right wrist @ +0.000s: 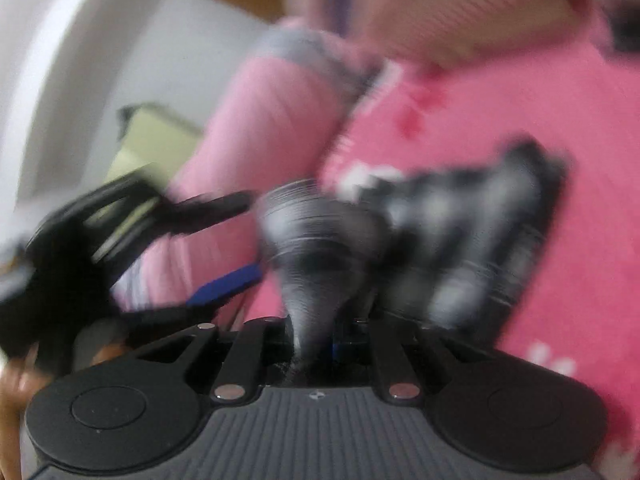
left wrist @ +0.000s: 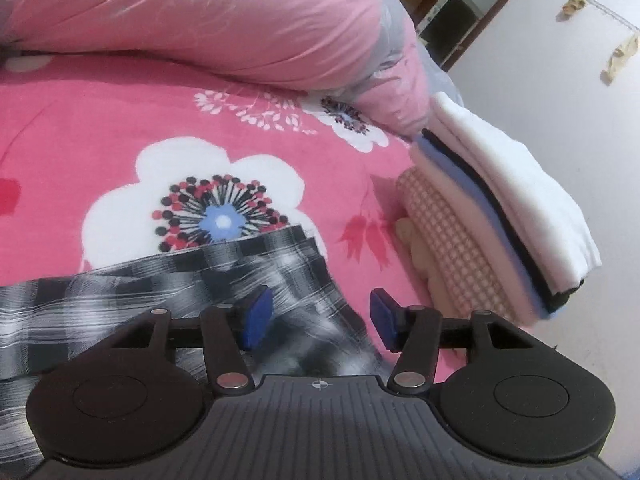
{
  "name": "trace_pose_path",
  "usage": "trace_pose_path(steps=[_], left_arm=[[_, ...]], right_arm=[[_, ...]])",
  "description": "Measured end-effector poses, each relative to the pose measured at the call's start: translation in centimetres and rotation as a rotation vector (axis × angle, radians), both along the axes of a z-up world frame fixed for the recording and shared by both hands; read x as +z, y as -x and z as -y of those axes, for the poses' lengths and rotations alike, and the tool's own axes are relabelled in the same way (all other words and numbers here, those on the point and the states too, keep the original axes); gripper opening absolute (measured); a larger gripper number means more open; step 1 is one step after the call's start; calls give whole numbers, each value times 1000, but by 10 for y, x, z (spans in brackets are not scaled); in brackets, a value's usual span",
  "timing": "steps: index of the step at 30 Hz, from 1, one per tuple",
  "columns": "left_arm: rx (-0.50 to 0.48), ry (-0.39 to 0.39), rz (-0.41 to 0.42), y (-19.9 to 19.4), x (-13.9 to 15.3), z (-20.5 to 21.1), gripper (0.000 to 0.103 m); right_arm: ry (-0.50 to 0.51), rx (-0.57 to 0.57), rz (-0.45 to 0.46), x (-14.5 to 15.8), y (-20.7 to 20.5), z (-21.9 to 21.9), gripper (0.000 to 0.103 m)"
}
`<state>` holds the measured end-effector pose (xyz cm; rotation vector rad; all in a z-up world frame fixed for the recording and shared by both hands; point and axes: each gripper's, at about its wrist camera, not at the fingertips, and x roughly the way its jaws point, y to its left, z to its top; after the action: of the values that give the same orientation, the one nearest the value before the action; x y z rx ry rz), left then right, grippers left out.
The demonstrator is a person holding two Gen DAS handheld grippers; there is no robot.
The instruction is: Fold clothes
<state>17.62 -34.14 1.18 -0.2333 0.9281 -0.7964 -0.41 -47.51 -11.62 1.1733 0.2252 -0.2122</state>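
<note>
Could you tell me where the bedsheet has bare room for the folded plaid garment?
The bedsheet is bare from the quilt down to the plaid garment, across the big flower. The right edge is crowded by the stack of folded clothes. The right claw grips the garment.

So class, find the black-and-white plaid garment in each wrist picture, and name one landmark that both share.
Left wrist: plaid garment lies lower left, spreading under the open jaws.
Right wrist: it sits centre to right, blurred, bunched between the shut jaws.
Shared landmark: the pink floral bedsheet.
</note>
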Motion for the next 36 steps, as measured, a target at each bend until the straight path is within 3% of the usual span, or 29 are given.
trace_pose_path(steps=[2, 6, 12, 16, 18, 22, 23, 24, 27, 31, 36], left_arm=[[-19, 5, 7, 6, 7, -20, 54], [-23, 29, 55, 18, 34, -81, 58], [98, 2, 178, 57, 77, -228, 68], [162, -33, 187, 89, 62, -315, 70], [175, -50, 160, 100, 39, -339, 70], [222, -67, 59, 105, -17, -360, 70], [234, -63, 43, 103, -28, -363, 70], [242, -52, 31, 101, -35, -364, 70], [240, -17, 15, 87, -48, -358, 70], [222, -41, 51, 72, -56, -342, 70], [197, -51, 40, 64, -70, -328, 70]], right_arm=[[-72, -6, 3, -12, 1, 7, 12], [-87, -5, 24, -15, 2, 8, 13], [-124, -3, 62, -18, 5, 10, 18], [-119, 12, 71, -14, 1, 11, 29], [-126, 14, 56, -12, -2, 12, 32], [-141, 14, 10, -7, -8, 15, 30], [-130, 12, -15, -4, -11, 15, 24], [-102, 16, -38, 3, -14, 13, 10], [-1, 41, -49, 34, -20, 6, 9], [141, 16, -20, 65, -16, 5, 9], [44, -49, -152, 8, 0, 26, 8]])
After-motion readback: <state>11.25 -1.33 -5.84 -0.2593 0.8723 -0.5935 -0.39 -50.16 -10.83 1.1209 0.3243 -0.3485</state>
